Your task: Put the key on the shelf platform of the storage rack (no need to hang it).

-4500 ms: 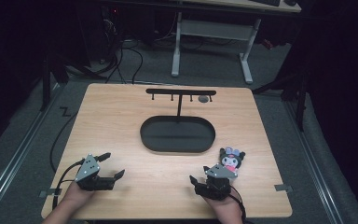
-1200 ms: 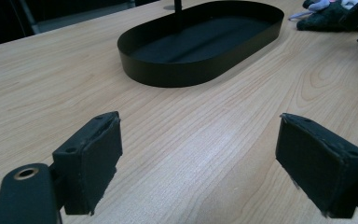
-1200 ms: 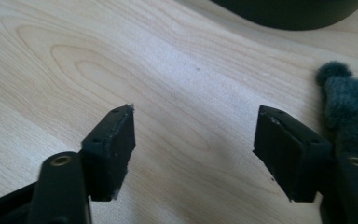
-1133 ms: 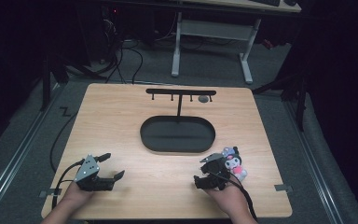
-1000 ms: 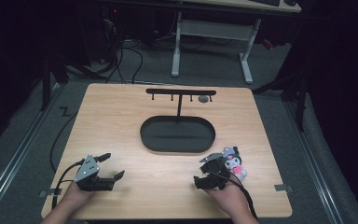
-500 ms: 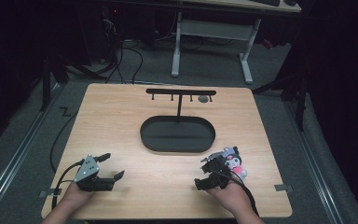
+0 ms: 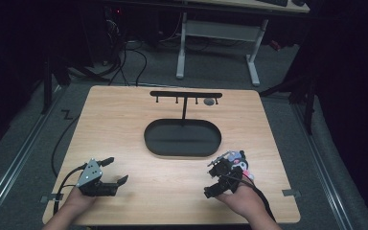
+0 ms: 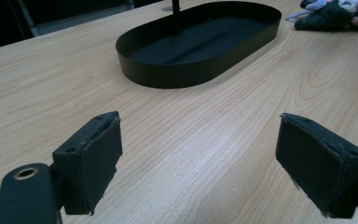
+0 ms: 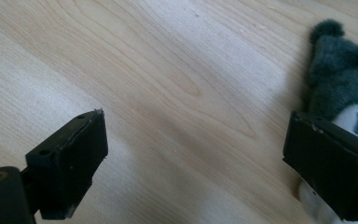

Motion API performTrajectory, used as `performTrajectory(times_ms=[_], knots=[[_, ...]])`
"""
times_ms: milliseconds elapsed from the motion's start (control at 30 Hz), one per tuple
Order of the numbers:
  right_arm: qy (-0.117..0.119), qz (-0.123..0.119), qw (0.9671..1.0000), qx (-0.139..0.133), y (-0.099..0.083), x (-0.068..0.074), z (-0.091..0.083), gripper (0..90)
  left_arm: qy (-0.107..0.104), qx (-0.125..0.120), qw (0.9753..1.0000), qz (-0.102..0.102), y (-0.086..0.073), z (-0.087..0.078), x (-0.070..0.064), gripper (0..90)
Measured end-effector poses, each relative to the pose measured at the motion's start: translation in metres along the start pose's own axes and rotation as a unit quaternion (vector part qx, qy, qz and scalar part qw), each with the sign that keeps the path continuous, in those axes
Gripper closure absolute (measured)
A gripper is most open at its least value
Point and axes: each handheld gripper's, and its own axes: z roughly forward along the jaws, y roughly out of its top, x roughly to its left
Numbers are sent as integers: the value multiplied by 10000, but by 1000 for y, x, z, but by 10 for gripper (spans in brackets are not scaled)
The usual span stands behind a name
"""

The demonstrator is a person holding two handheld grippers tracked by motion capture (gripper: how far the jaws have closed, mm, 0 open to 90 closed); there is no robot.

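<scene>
Wooden table (image 7: 124, 124) with black oval tray (image 7: 182, 138) and hook stand (image 7: 184, 96), tray empty. Plush toy (image 7: 239, 163) lying on wood at right, outside tray, just beside right gripper (image 7: 216, 179): jaws spread wide, nothing held. Left gripper (image 7: 112, 172) likewise agape, idle, well apart. Probably early stage: toy ungrasped, placement pending.

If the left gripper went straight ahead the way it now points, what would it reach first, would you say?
Most likely the black oval tray: it lies ahead of the open left gripper, with bare table between them. Depth is hard to judge, so this is a guess.
</scene>
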Motion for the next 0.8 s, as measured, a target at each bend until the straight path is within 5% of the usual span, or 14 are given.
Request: performTrajectory(times_ms=[133,800], knots=[[-76,-81,9998,138,1,-3,-7,64,8,7,10000,-65,0,0,1,154],[-223,398,9986,257,-18,-49,-31,113,1,-69,10000,13,-1,-2,0,154]])
